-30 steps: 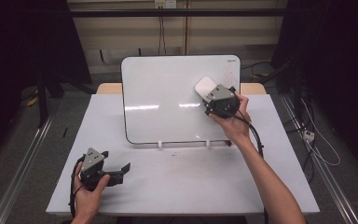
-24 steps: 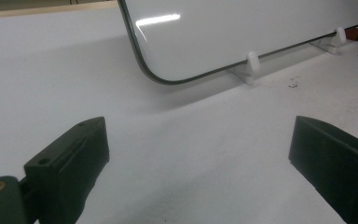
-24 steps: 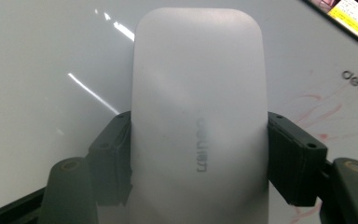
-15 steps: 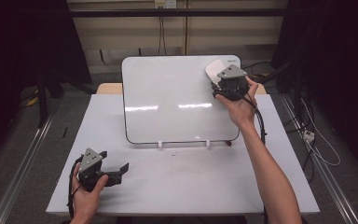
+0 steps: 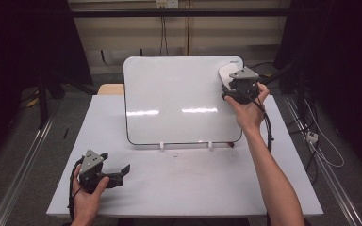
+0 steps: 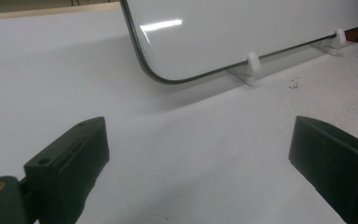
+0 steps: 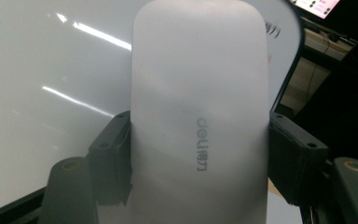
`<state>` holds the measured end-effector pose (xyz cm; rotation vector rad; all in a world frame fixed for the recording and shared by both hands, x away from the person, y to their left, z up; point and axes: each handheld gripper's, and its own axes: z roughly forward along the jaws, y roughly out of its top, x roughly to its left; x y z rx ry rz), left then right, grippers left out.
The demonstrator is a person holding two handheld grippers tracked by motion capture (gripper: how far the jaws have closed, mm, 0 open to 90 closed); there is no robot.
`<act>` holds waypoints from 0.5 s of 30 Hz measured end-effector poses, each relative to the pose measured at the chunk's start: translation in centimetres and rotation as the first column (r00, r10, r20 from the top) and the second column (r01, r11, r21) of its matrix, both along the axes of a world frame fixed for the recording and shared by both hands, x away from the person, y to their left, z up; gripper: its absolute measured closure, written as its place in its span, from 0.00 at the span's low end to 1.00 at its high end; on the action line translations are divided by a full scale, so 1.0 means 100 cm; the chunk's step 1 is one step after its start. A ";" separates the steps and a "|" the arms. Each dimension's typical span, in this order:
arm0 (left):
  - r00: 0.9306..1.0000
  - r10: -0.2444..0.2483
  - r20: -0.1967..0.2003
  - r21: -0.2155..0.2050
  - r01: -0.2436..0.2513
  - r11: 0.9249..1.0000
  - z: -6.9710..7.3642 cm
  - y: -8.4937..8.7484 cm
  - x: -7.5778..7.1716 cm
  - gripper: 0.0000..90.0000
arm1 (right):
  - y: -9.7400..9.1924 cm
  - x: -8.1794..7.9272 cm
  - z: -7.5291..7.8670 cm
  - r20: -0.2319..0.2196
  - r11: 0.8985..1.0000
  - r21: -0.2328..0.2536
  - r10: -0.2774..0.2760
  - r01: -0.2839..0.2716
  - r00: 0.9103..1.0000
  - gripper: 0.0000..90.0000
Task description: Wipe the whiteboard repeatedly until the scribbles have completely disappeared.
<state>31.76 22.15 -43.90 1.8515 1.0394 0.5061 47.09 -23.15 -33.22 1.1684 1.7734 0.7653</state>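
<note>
A white whiteboard [image 5: 179, 99] leans back on two small white feet at the far middle of the table [image 5: 188, 188]. At the board's upper right corner my right gripper [image 5: 226, 87] is shut on a white eraser [image 5: 226, 75]; in the right gripper view the eraser [image 7: 200, 116] sits squeezed between both black pads [image 7: 116, 154], its face toward the whiteboard [image 7: 51, 93]. My left gripper [image 5: 120, 172] rests low over the table's near left part, jaws wide apart with nothing between them. In the left gripper view, the whiteboard's lower edge [image 6: 214, 70] lies ahead of its fingers [image 6: 74, 154].
The white feet [image 6: 252, 63] stick out in front of the board's lower edge. Cables [image 5: 320, 141] trail over the floor to the right of the table. A metal rail [image 5: 23, 155] runs along the floor on the left. Dark curtains flank the scene.
My right gripper carried the eraser up and to the right across the board, from its right middle to the upper right corner. The left gripper stayed still.
</note>
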 end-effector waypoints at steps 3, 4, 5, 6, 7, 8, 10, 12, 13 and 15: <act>1.000 -0.004 0.000 0.003 0.004 1.000 0.000 -0.001 0.000 0.05 | 0.004 -0.010 -0.009 -0.020 0.999 -0.042 0.024 -0.025 1.000 0.35; 1.000 -0.005 -0.001 0.005 0.005 1.000 0.000 -0.002 0.000 0.05 | 0.006 -0.013 -0.013 -0.028 0.998 -0.050 0.030 -0.032 0.999 0.35; 1.000 -0.004 -0.001 0.006 0.004 1.000 0.000 -0.002 0.000 0.05 | 0.008 -0.017 -0.017 -0.031 0.998 -0.058 0.032 -0.034 0.999 0.35; 1.000 -0.004 -0.001 0.006 0.004 1.000 0.000 -0.002 0.001 0.05 | 0.009 -0.021 -0.020 -0.033 0.997 -0.062 0.032 -0.034 0.999 0.35; 1.000 -0.003 -0.002 0.005 0.003 1.000 0.000 -0.003 0.001 0.05 | 0.010 -0.024 -0.023 -0.032 0.997 -0.062 0.035 -0.037 0.999 0.35; 1.000 -0.007 -0.002 0.010 0.007 1.000 0.000 -0.003 0.001 0.05 | 0.012 -0.026 -0.025 -0.035 0.997 -0.058 0.043 -0.045 0.998 0.35; 1.000 -0.008 -0.002 0.010 0.008 1.000 0.000 -0.003 0.001 0.05 | 0.017 -0.031 -0.030 -0.032 0.995 -0.074 0.061 -0.063 0.998 0.35; 1.000 -0.007 -0.002 0.008 0.007 1.000 0.000 -0.003 0.002 0.05 | 0.020 -0.033 -0.032 -0.020 0.995 -0.082 0.062 -0.064 0.998 0.35; 1.000 -0.007 -0.003 0.008 0.007 1.000 0.000 -0.003 0.002 0.05 | 0.018 -0.033 -0.032 -0.020 0.995 -0.071 0.069 -0.071 0.997 0.35; 1.000 -0.004 -0.003 0.007 0.004 1.000 -0.001 -0.003 0.002 0.05 | 0.016 -0.030 -0.031 -0.026 0.996 -0.040 0.074 -0.075 0.997 0.35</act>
